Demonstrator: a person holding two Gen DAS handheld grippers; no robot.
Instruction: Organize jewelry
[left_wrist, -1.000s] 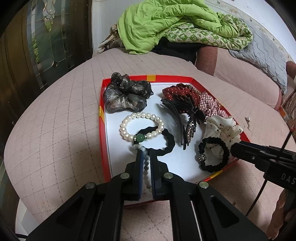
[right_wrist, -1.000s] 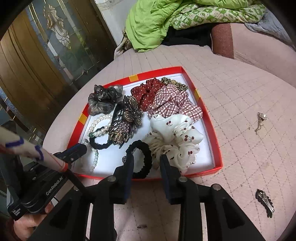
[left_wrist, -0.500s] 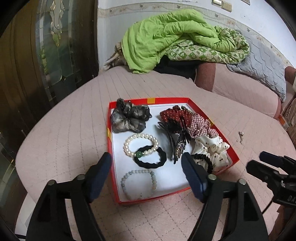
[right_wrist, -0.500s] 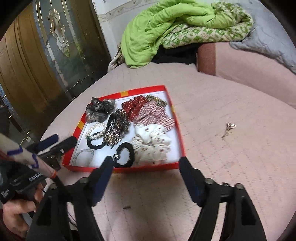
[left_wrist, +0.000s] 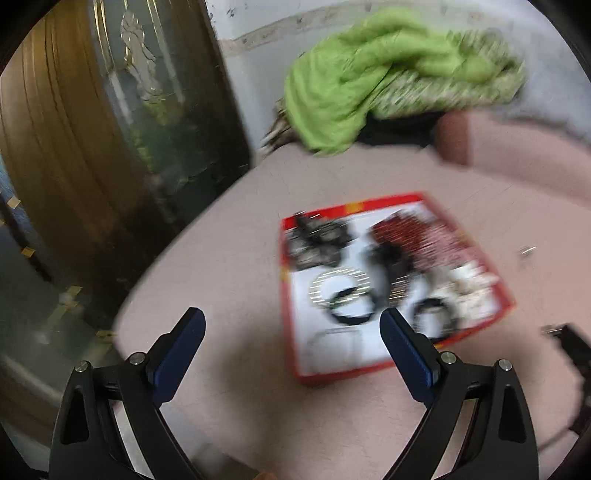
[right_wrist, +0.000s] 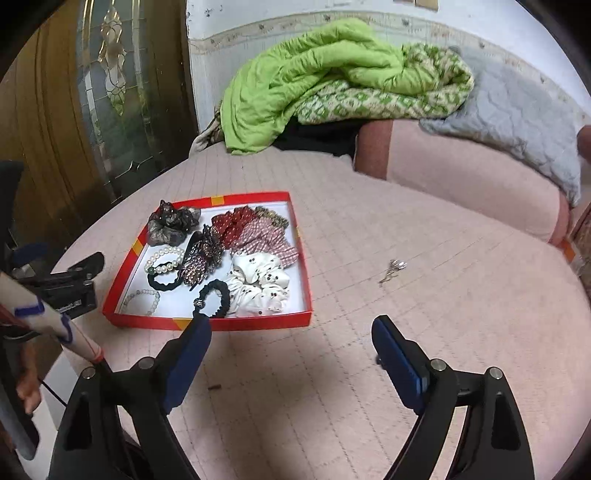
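A shallow red tray (right_wrist: 243, 324) with a white floor sits on a pink quilted bed (right_wrist: 406, 332), towards its left side. Inside lie hair ties and bracelets in loose rows: a grey scrunchie (right_wrist: 170, 223) at the back left, a red dotted scrunchie (right_wrist: 232, 221) and a checked one (right_wrist: 269, 240) beside it, a white scrunchie (right_wrist: 258, 282) at the front right. A jewelled clip (right_wrist: 201, 258) lies across the middle. A pearl bracelet (right_wrist: 162, 260) overlaps a black band (right_wrist: 164, 282); a pale bead bracelet (right_wrist: 142, 301) lies alone at the front left, and a second black band (right_wrist: 214, 299) touches the white scrunchie.

Both grippers hover above the bed near the tray, holding nothing. The left gripper (left_wrist: 291, 325) has its jaws wide apart, having just opened; its view is blurred. The right gripper (right_wrist: 291, 332) likewise has its jaws spread, just opened, with bare quilt between them.

A small metal trinket (right_wrist: 391, 269) lies on the quilt well right of the tray, still outside it. It looks light, hard and thin, likely to slip or sink into the soft cover; pinching it across its thickest part seems best. The scrunchies should squash easily anywhere. The bead bracelets look stretchy and prone to roll, so gripping across the strand would be safer.
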